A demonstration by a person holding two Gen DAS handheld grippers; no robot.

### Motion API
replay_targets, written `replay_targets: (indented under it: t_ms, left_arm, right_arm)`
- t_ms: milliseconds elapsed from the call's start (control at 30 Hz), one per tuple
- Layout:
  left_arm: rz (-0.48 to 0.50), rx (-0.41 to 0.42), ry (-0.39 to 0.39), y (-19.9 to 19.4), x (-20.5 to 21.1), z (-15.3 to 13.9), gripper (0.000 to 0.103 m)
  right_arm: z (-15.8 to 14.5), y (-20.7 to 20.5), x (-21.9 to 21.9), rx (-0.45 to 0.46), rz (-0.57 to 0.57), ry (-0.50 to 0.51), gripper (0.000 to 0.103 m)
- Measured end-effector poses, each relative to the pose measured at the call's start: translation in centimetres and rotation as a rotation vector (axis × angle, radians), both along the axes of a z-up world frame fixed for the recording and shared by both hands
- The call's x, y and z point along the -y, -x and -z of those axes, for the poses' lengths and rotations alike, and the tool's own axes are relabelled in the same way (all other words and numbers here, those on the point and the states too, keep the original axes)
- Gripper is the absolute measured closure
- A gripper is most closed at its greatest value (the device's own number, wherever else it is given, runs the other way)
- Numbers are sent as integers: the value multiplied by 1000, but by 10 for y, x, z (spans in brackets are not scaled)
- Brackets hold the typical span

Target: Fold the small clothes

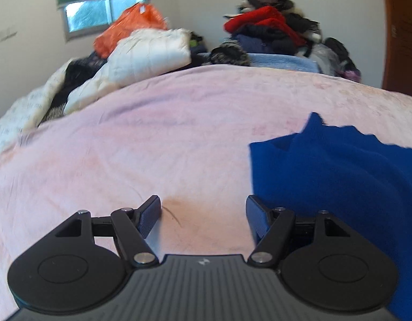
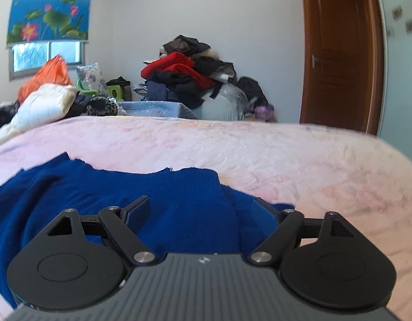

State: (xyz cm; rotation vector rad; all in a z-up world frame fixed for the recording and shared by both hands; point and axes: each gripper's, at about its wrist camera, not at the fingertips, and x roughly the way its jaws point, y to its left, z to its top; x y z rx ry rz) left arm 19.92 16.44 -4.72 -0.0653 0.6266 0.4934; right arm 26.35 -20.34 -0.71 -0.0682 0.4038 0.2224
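A dark blue knit garment [image 1: 339, 174] lies crumpled on the pink bedspread [image 1: 152, 133]. In the left wrist view it fills the lower right. My left gripper [image 1: 203, 203] is open over bare bedspread with nothing between its fingers; its right finger sits at the garment's left edge. In the right wrist view the blue garment [image 2: 125, 184] spreads across the lower left and centre. My right gripper [image 2: 201, 200] hovers over it with its jaws wide apart. The knit lies beneath and between the fingers, and the pads do not press on it.
At the far side of the bed stands a tall pile of dark and red clothes [image 2: 187, 75]. A white quilted jacket [image 2: 42, 104] and an orange bag [image 2: 48, 77] lie at the back left. A brown door [image 2: 337, 53] is at the right. Pink bedspread [image 2: 286, 155] stretches to the right.
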Motion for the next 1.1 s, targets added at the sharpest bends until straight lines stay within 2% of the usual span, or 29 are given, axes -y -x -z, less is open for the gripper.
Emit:
replay_targets:
  t_ms: [67,167,267,400,533,600,667,800,867,933,1033,1100]
  left_arm:
    - [-54,8,18,0,-7,1,31]
    - [-148,-8,-14,-1,-10,-1,31]
    - [-203,-4,-12,1,-18,-3,31]
    - [-177,7,39,7,-25,-4,33]
    - [-155,10,63,19,-39,-6,33]
    - [-149,7,76,23,-47,-5,33]
    - [-134,6,82,26,-49,-5,33]
    - [-117,-5,63,25,-48,-4,33]
    - [-115,-8,63,25,-48,-4,33]
    - [-110,-9,66,26,-49,-5,32]
    - [-116,-9,63,29,-51,-6,25]
    - [-116,-7,67,33,-53,-7,25]
  right_arm:
    - [3,-2,-3,-5,12,27,18]
    - [14,-2,-14,40,88,115,19]
    - [13,3,-7,58,129,85,21]
    - [14,2,9,70,125,78,21]
    - [14,-5,25,42,152,92,24]
    - [17,-9,30,-4,135,68,24]
    - [19,-10,29,-39,119,45,25]
    - [7,13,6,5,87,65,19]
    - [-2,27,-10,21,11,25,13]
    - [-10,40,-31,24,-113,-23,9]
    - [-16,56,-70,21,-255,5,8]
    - [-15,61,-94,-2,-326,21,8]
